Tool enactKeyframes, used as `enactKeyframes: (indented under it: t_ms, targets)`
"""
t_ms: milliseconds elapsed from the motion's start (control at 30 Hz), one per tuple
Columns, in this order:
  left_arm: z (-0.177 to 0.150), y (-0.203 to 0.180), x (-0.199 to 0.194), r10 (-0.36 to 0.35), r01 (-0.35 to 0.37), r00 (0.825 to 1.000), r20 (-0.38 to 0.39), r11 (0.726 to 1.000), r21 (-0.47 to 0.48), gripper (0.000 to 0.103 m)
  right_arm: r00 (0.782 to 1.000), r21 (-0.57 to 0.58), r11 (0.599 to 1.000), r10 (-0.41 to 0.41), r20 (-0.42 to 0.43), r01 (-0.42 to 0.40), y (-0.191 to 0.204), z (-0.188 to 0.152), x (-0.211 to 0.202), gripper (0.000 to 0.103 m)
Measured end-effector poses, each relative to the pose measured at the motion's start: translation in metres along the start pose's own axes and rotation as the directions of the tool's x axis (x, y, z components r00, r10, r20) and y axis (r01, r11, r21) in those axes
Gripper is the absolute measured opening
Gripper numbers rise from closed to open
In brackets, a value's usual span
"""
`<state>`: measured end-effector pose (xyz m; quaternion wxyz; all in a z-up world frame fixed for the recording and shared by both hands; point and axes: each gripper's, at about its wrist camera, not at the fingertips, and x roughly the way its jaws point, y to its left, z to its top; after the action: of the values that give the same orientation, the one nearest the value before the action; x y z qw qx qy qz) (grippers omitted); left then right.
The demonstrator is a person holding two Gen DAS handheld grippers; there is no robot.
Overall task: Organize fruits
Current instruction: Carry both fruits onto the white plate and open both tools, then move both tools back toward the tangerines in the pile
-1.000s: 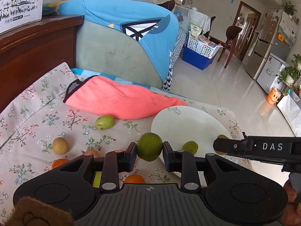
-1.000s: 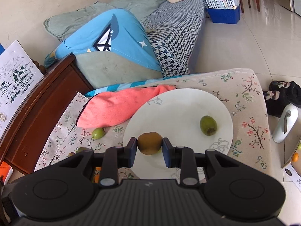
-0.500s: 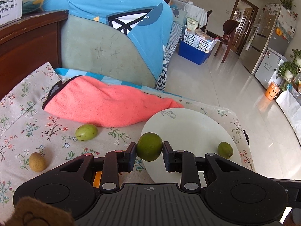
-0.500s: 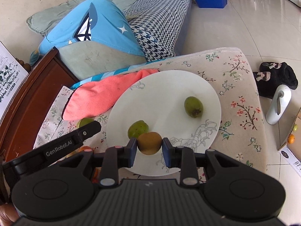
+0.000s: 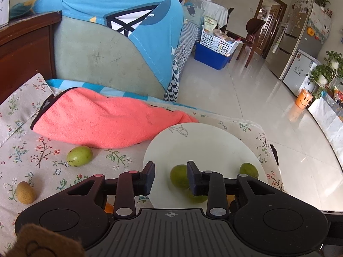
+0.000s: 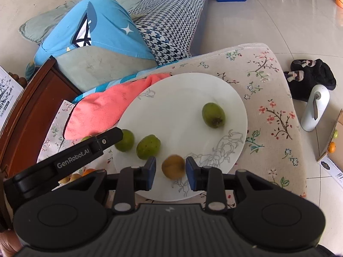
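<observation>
Two green fruits are showing beside the left gripper (image 5: 170, 177) in the left wrist view; its jaws are standing apart and gripping nothing. One green fruit (image 5: 179, 178) is lying on the white plate (image 5: 199, 141) against the inner side of the right finger, and a second one (image 5: 196, 197) is peeking out below it. Another green fruit (image 5: 248, 170) is sitting near the plate's right rim. On the flowered cloth (image 5: 25, 150), a green fruit (image 5: 79, 156) is lying just beside the pink towel (image 5: 107, 120), and a tan fruit (image 5: 26, 192) is lying well to the left.

Four fruits are lying on the plate (image 6: 182, 98) in the right wrist view. The right gripper (image 6: 170, 172) is standing open, with a blurred brown fruit (image 6: 173, 166) between its fingers, touching neither. Green ones are sitting at the left (image 6: 125, 140), just beside it (image 6: 148, 146), and far right (image 6: 213, 115). The left gripper's finger (image 6: 94, 147) is reaching in from the left.
</observation>
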<state>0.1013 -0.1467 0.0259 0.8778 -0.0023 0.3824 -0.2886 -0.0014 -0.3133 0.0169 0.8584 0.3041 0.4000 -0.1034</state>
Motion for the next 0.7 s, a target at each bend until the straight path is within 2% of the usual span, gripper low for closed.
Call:
enactKeyframes:
  t_ms: [67,200,267,700]
  targets:
    - [0.002,0.000,-0.005,0.014,-0.014,1.000,0.013,1.000,-0.008,0.051,1.000,-0.003,1.000,0.003,0.013,-0.003,0.001,0.001,-0.002,0.032]
    - [0.009,0.000,-0.017,0.037,-0.037,0.999,0.039,0.999,-0.006,0.060,1.000,-0.006,1.000,0.014,0.020,-0.014,0.002,0.001,-0.003,0.032]
    - [0.012,0.002,-0.023,0.054,-0.054,0.998,0.039,0.998,-0.011,0.070,1.000,-0.011,1.000,0.019,0.017,-0.019,0.003,0.001,-0.003,0.032]
    - [0.022,0.033,-0.062,0.160,-0.160,0.987,0.019,0.987,0.017,0.073,0.997,-0.063,0.995,0.075,0.009,-0.074,0.018,-0.004,-0.005,0.033]
